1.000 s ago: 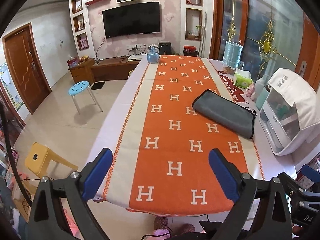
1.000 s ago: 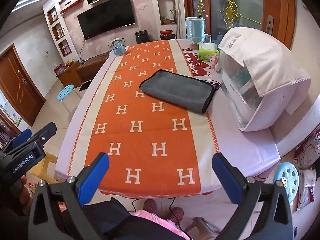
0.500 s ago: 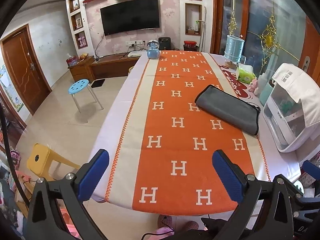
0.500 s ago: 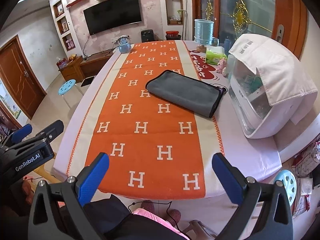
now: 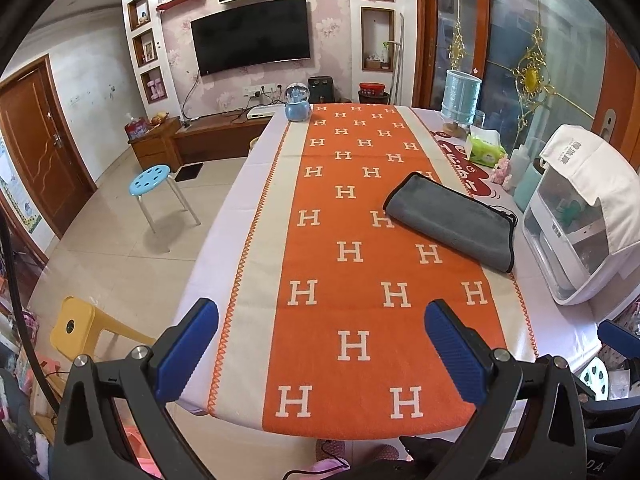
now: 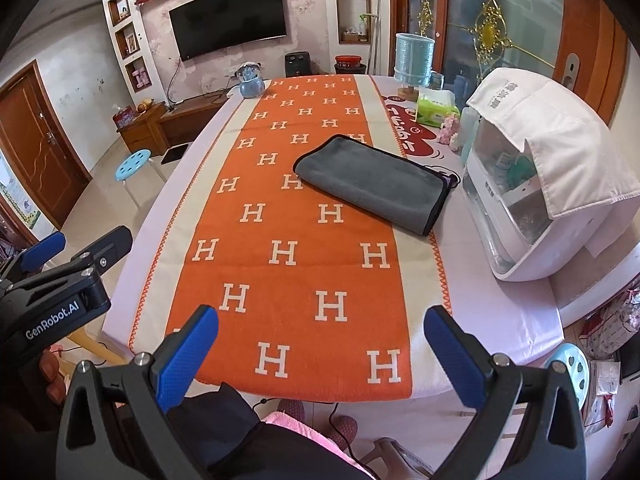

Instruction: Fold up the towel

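- Living room; long table under an orange runner patterned with white H letters. TV on the far wall.
- Left gripper: blue pads wide apart, nothing between them, held off the near table edge.
- Right gripper: same condition, spread wide, empty, also off the near edge. The left gripper's body shows at the left margin of the right wrist view.
- Towel: grey with dark edging, lying flat on the table, already doubled over at least once by the look of the stacked edge. It lies ahead of both sets of jaws and well apart from them, half on the runner and half on the pink cloth beside it.
- From the left jaws the towel lies ahead and to the right; from the right jaws, ahead and nearly centred, slightly right. Judgement: right gripper is the nearer one.
- Long axis runs diagonally, from far-left to near-right as seen from the jaws; the near-right short end carries the dark trim.
- Judgement: next move is a forward reach, each gripper taking one corner of a short end.
- Containers: white covered rack right of the towel, holding items too blurred to name behind its clear front; tissue pack and blue cylinder beyond.
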`<state>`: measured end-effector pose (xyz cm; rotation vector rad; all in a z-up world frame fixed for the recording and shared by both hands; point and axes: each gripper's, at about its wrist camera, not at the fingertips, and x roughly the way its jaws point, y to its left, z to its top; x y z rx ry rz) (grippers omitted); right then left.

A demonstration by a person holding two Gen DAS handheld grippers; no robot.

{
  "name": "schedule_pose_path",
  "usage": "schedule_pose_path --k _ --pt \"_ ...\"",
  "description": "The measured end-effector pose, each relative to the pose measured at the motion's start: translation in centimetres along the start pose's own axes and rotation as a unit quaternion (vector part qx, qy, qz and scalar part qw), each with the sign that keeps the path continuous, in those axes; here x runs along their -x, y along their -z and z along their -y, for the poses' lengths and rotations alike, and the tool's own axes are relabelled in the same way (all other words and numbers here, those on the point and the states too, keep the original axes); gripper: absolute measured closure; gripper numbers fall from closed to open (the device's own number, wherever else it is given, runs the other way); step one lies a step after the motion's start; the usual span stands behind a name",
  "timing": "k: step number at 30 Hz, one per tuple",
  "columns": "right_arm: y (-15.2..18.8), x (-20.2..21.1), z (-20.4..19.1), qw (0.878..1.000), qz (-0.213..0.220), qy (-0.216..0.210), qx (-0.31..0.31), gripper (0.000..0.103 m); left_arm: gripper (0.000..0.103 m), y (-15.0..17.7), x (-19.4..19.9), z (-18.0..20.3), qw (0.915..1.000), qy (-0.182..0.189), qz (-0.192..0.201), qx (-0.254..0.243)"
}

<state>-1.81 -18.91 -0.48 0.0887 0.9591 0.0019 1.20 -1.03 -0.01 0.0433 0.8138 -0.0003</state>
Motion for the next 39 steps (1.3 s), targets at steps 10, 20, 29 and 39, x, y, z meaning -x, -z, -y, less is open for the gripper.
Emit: schedule_pose_path --k 10,20,29,39 --pt "-0.4 -0.6 -0.1 1.0 -0.005 -0.005 -0.002 0.0 0.001 -0.2 -0.7 -0.4 1.0 -0.004 -0.003 -0.002" --pt "-0.5 -0.8 -0.1 1.0 -0.007 -0.004 -0.003 0.0 0.001 -0.3 -0.8 -0.5 1.0 -0.003 -0.003 -0.003" --pt "-0.3 -1.3 0.0 1.0 -0.012 -0.002 -0.008 0.0 0.001 -0.4 -1.1 -0.4 1.0 -0.001 -0.005 -0.006" --pt "-0.4 -1.6 0.1 1.0 -0.026 -0.003 -0.011 0.0 0.001 -0.3 -1.8 -0.3 0.9999 -0.001 -0.011 -0.01"
